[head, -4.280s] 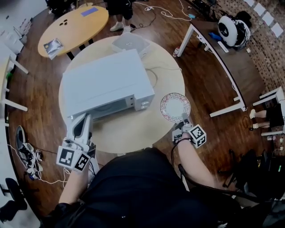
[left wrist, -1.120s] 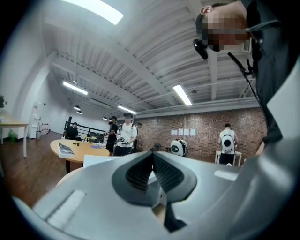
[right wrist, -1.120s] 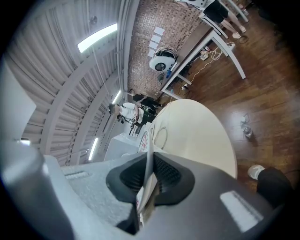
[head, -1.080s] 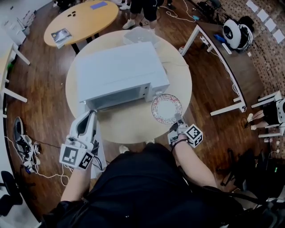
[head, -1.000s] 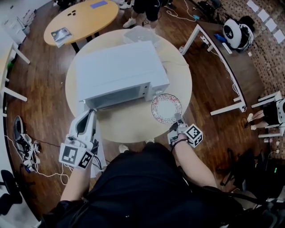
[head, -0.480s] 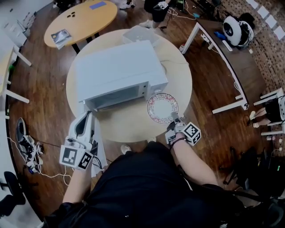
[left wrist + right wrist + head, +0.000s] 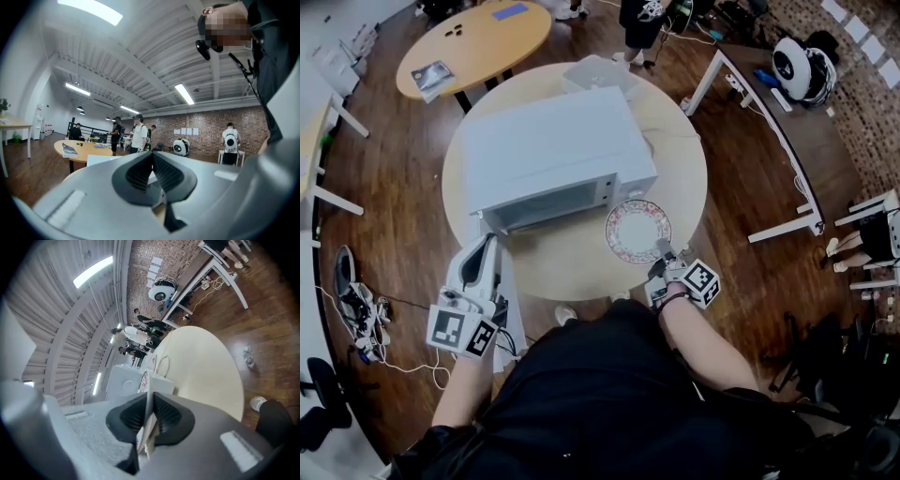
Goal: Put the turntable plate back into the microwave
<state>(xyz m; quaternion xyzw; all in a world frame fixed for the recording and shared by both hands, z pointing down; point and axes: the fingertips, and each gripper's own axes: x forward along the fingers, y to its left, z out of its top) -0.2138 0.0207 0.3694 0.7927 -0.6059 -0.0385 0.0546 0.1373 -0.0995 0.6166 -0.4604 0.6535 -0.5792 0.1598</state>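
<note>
Round table [image 7: 581,281] carries the microwave [image 7: 548,150] at its middle, front towards you. Your right gripper [image 7: 661,248] has its jaws clamped on the near rim of the turntable plate [image 7: 637,231]. Plate is over the table's near-right part, just off the microwave's front right corner, outside the cavity. Your left gripper [image 7: 485,242] sits at the table's near-left edge by the microwave's front left corner, jaws together, nothing between them.
</note>
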